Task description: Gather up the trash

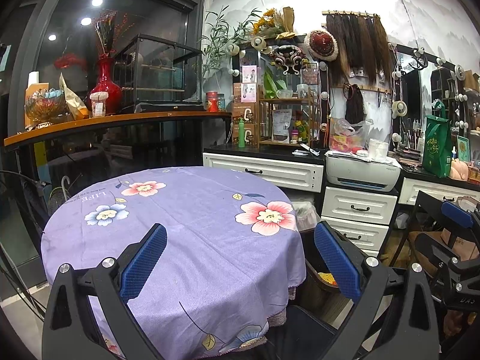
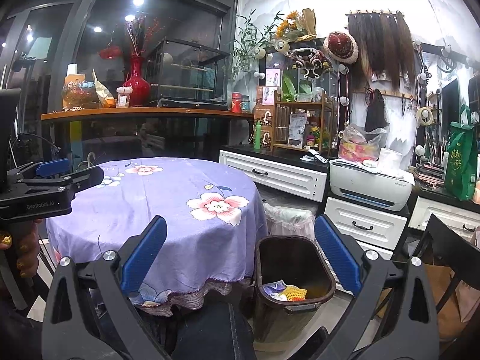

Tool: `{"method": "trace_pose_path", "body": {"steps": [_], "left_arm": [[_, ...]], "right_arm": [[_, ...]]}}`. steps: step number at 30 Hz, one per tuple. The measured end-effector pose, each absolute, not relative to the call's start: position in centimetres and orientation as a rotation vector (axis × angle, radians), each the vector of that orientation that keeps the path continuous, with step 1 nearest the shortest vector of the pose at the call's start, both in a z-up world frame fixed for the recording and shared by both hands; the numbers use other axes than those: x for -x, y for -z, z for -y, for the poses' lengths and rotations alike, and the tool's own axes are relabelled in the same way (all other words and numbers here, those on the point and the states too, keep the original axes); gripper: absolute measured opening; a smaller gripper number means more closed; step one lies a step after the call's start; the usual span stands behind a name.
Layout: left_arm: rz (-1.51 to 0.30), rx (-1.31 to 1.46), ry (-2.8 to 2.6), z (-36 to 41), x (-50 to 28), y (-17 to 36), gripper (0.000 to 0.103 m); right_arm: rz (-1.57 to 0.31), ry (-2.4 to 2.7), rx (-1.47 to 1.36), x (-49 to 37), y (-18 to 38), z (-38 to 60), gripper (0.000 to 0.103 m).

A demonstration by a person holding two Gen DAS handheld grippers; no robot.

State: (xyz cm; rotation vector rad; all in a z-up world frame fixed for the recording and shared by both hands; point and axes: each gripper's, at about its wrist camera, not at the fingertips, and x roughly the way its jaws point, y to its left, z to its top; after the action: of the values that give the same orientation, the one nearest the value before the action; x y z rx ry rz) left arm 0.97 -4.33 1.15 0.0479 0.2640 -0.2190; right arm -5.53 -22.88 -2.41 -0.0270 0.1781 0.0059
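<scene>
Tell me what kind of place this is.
Probably a makeup or costume styling studio. Hair extensions hang on the wall, bulb-lit vanity mirrors stand over white drawers, and an ornate headdress sits on display. A round table and a dark trash bin stand in front.

Both rigs look the same: each hand-held gripper is chunky black plastic with blue textured pads, silver screws and "GenRobot.AI" lettering on the left one's body.
</scene>
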Motion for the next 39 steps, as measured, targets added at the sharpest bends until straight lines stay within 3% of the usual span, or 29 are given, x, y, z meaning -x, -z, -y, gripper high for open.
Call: {"method": "trace_pose_path", "body": {"steps": [39], "left_arm": [[-0.299,-0.062,0.227,4.34,-1.26,-0.67,0.098]], "right_arm": [[-0.182,-0.008,0.024,5.39,2.4,22.69,0.097]]}}
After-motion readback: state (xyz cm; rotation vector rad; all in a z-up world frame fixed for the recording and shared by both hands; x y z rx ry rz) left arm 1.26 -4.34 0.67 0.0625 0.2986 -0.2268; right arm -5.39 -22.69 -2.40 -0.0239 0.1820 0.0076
